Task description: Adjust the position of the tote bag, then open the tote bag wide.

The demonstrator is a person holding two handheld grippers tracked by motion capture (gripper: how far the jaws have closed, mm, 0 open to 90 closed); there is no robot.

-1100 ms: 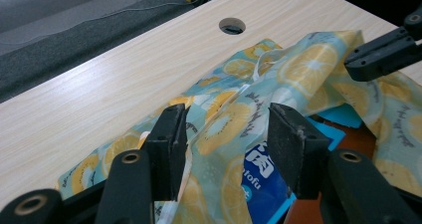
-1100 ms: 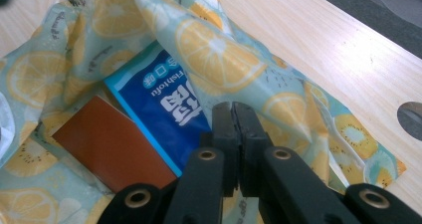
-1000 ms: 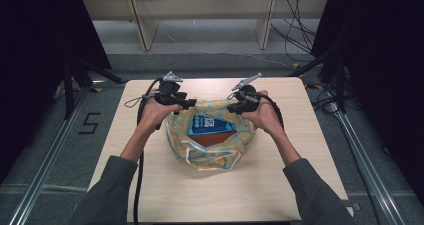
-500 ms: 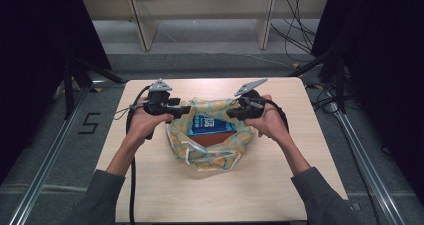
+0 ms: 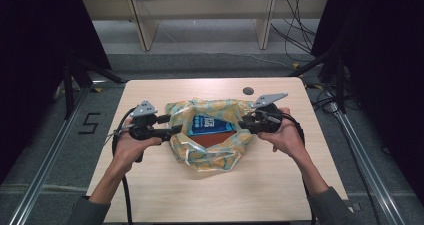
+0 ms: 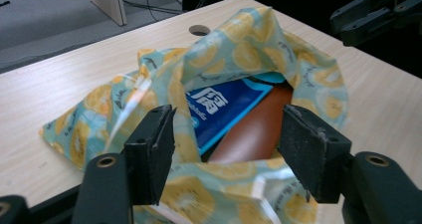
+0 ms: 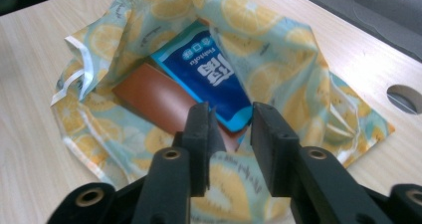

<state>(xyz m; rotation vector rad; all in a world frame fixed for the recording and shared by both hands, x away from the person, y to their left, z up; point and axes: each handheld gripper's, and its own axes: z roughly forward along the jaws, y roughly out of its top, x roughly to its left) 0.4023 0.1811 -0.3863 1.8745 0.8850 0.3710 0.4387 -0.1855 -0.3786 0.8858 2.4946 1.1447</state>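
While the lemon-print bag [image 5: 210, 132] lies mid-bench [image 5: 280, 185] with a blue packet [image 5: 210, 123] and brown pouch [image 6: 251, 134] inside, left gripper [image 5: 172, 125] and right gripper [image 5: 241, 123] flank it; both jaws have just been opening, apart now, clamping nothing.

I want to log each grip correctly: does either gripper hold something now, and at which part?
Nothing is held. The left gripper and right gripper both stand open at opposite rims of the lemon-printed plastic bag, their jaws having just been opening.
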